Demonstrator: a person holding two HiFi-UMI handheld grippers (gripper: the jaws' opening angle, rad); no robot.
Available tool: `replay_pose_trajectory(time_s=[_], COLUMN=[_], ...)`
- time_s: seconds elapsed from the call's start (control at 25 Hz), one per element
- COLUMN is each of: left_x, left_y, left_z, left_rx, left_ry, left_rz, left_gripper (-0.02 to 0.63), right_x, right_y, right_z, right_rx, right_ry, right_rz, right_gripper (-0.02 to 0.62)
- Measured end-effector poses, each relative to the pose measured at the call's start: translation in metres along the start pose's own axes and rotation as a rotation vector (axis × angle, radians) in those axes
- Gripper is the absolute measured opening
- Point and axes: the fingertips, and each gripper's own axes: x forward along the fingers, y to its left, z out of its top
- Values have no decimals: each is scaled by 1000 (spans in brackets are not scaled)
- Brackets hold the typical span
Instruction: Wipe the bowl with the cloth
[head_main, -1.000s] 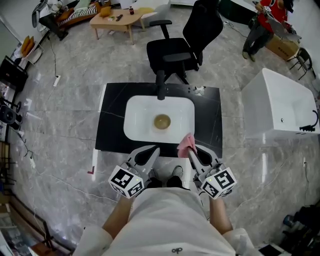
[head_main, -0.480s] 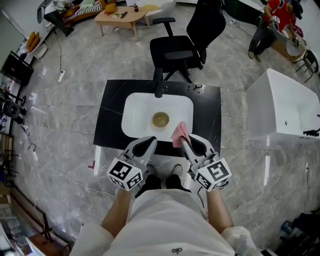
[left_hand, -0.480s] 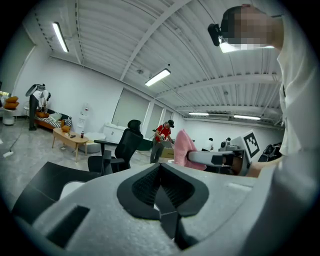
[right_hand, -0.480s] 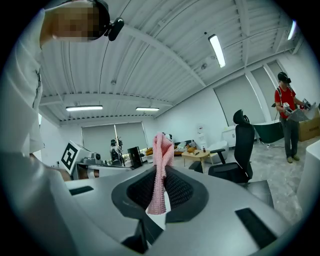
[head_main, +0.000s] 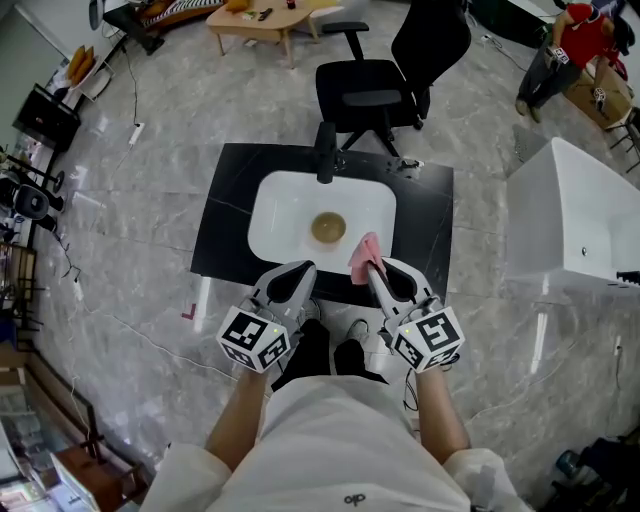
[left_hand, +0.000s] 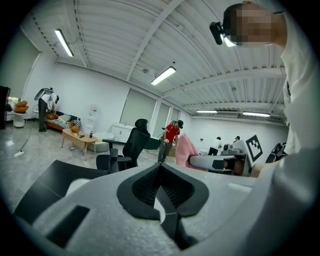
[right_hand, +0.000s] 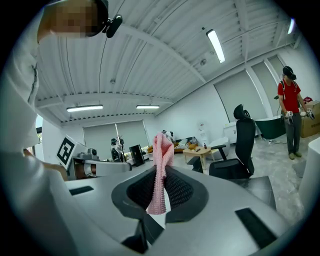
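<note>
A small brownish bowl (head_main: 328, 228) sits in the white sink basin (head_main: 280, 215) set in a black counter (head_main: 225, 225). My right gripper (head_main: 371, 266) is shut on a pink cloth (head_main: 365, 254), which sticks up between its jaws (right_hand: 160, 172) just short of the basin's near right rim. My left gripper (head_main: 303, 270) hovers at the counter's near edge, shut with nothing in it (left_hand: 161, 176). Both grippers are held level, side by side, in front of the person's body. From the left gripper view the pink cloth (left_hand: 186, 152) and the right gripper show at the right.
A black faucet (head_main: 326, 152) stands at the basin's far edge. A black office chair (head_main: 395, 75) is behind the counter. A white bathtub (head_main: 575, 220) stands to the right, a wooden coffee table (head_main: 262, 18) far back, and a person in red (head_main: 572, 40) at the far right.
The view has shifted so the sink sits slightly lower and right. Both grippers have edged toward the counter; the cloth now overlaps the basin's near right corner.
</note>
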Motion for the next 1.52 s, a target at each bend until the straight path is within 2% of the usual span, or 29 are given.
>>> replay_pose_trajectory(time_s=[0.32,0.68,0.96,1.16,1.28,1.52], left_x=[8,12,29,46,58,81], left_y=[24,76,119,140,145,150], left_z=[-2,10,21,18,12,-5], left_rx=[-5,9,-2,-1,0,-67], left_ry=[16,9,12,47,78,120], left_rz=[-50,-104,-160,-201,-209,-189], left_gripper=[12,12,12,12,12,12], right_x=[26,71,106,117,120,124], right_y=[6,11,-2,-17,-25,-45], right_z=[-1,13,17,6,1,-12], right_rx=[-23,-54,-63,-47,-32,-3], right_ry=[21,23,41,64,84,113], right_rz=[-12,-82,-162,-239,-251,-244], right_gripper=[33,32,34,34,32,34])
